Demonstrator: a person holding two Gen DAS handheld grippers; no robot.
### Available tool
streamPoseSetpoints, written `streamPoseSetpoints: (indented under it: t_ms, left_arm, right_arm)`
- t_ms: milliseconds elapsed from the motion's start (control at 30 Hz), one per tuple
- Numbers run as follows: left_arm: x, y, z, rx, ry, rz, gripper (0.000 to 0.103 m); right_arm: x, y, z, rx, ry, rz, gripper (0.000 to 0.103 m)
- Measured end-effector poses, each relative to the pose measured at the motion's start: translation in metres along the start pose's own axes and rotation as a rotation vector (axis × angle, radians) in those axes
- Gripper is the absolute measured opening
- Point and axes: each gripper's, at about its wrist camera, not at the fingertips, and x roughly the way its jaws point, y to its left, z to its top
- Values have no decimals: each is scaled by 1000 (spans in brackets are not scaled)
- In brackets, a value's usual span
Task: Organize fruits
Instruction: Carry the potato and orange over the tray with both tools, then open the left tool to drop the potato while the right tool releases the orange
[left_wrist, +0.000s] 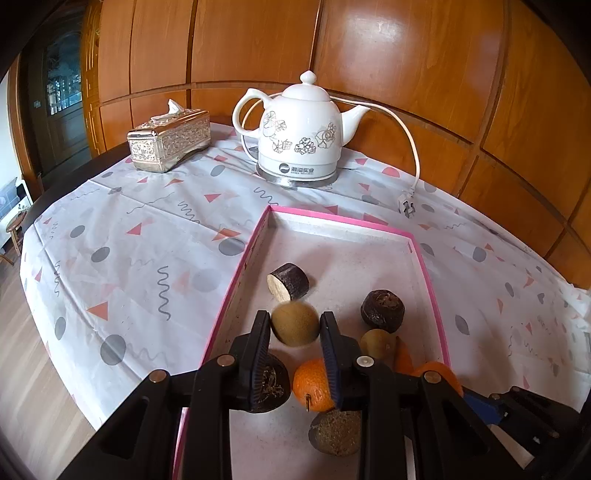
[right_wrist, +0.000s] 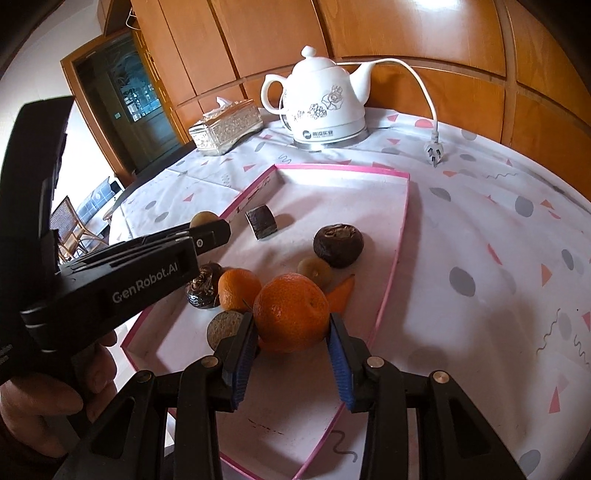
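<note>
A pink-rimmed white tray (left_wrist: 240, 258) (right_wrist: 399, 236) lies on the table. My left gripper (left_wrist: 294, 325) is shut on a green-brown round fruit (left_wrist: 295, 324) and holds it above the tray; it also shows in the right wrist view (right_wrist: 202, 218). My right gripper (right_wrist: 291, 325) is shut on a large orange (right_wrist: 291, 310). In the tray lie a smaller orange (left_wrist: 312, 386) (right_wrist: 238, 288), a dark cut piece (left_wrist: 289, 281) (right_wrist: 261, 221), a dark round fruit (left_wrist: 382, 308) (right_wrist: 338, 245), another green-brown fruit (left_wrist: 376, 343) (right_wrist: 314, 271), and more dark fruits (right_wrist: 205, 286).
A white floral kettle (left_wrist: 299, 136) (right_wrist: 325, 103) stands at the back with its cord and plug (left_wrist: 406, 206) (right_wrist: 434, 153) on the patterned cloth. A silver tissue box (left_wrist: 170, 142) (right_wrist: 225, 129) stands at the back left. Wood panelling runs behind the table.
</note>
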Motion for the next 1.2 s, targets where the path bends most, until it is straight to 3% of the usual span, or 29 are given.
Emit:
streamPoseSetpoints:
  t_ms: [300,400,1000,1200]
  left_arm:
    - [-9,-6,-4,7,-8,1,42]
    - [-13,-8,-6,4,-10,-3,52]
    - [-43,-5,-15,-5,-72,48,75]
    - [-53,-8,-21,3,-90,51,82]
  right_arm:
    - [-2,-1,-4,15,-11,-7,40]
    - [-6,-2,-5,28,-23,-10,40]
    - [-18,5,-15,53,-46,28,41]
    - [-33,8,-14,52,-107,-41,43]
